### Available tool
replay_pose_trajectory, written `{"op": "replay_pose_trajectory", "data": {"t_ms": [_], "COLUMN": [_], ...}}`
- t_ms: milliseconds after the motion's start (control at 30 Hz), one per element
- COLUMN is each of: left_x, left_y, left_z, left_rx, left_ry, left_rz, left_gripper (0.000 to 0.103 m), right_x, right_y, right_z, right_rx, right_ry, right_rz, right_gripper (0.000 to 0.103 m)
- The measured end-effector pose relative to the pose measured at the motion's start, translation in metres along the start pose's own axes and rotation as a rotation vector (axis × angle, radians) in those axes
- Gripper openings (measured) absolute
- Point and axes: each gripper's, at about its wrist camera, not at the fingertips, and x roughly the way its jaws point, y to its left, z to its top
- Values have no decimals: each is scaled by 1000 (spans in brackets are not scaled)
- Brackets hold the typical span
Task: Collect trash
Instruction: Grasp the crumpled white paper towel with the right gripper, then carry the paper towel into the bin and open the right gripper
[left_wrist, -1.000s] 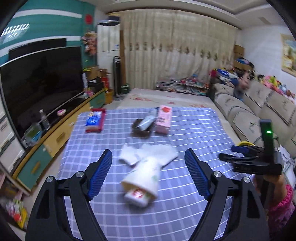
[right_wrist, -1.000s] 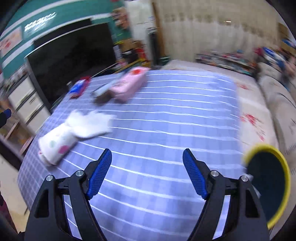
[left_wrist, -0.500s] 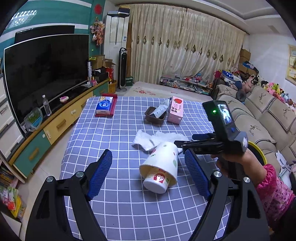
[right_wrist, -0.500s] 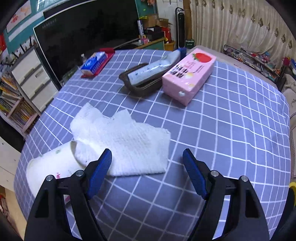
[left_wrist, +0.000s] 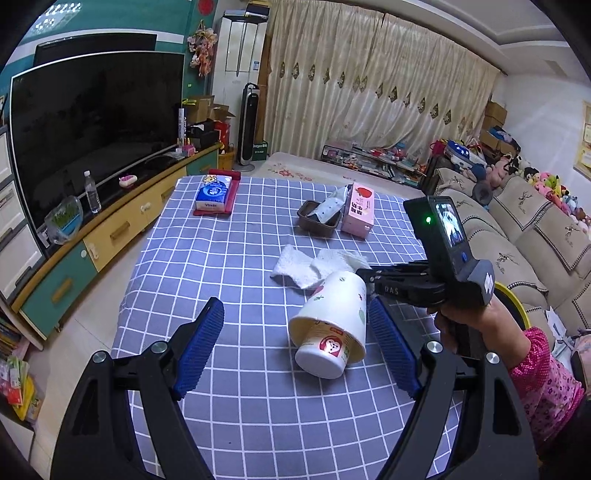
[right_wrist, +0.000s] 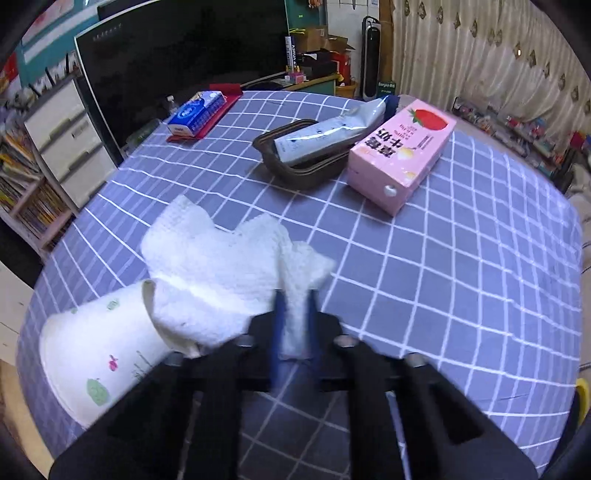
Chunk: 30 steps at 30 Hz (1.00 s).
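Checked blue tablecloth (left_wrist: 229, 258) spreads ahead of my tongs; television (left_wrist: 92, 129) far left, sofa (left_wrist: 535, 236) right. My left gripper (left_wrist: 295, 354), released, straddles the tipped paper cup (left_wrist: 332, 325); my right gripper (right_wrist: 293, 325) is clenched on the white tissue (right_wrist: 221, 273) against that cup.

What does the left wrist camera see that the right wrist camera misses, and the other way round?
Only the left view shows the sofa, the person's hand and the open left claw around the tipped paper cup. Only the right view shows the right claw shut on the white paper towel. Both show the cup, towel, pink carton and checked tablecloth.
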Motion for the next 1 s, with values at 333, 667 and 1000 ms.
{"op": "replay_pose_trajectory", "data": {"t_ms": [333,667,1000], "left_x": [3,8,15], "left_y": [1,-11,-25], "left_z": [-3,-6,-1], "left_rx": [-7,7,32], "left_ry": [9,19,20], "left_rz": [4,-12,-41], "left_gripper": [80,80,80], "right_x": [-68,-166,-262], "right_y": [-22,-63,-154], "right_z": [1,-33,-112], "right_rx": [97,178,361], "right_ry": [-138,-303,-405], "right_rz": [48,14,-258], "right_gripper": [5,5,6]}}
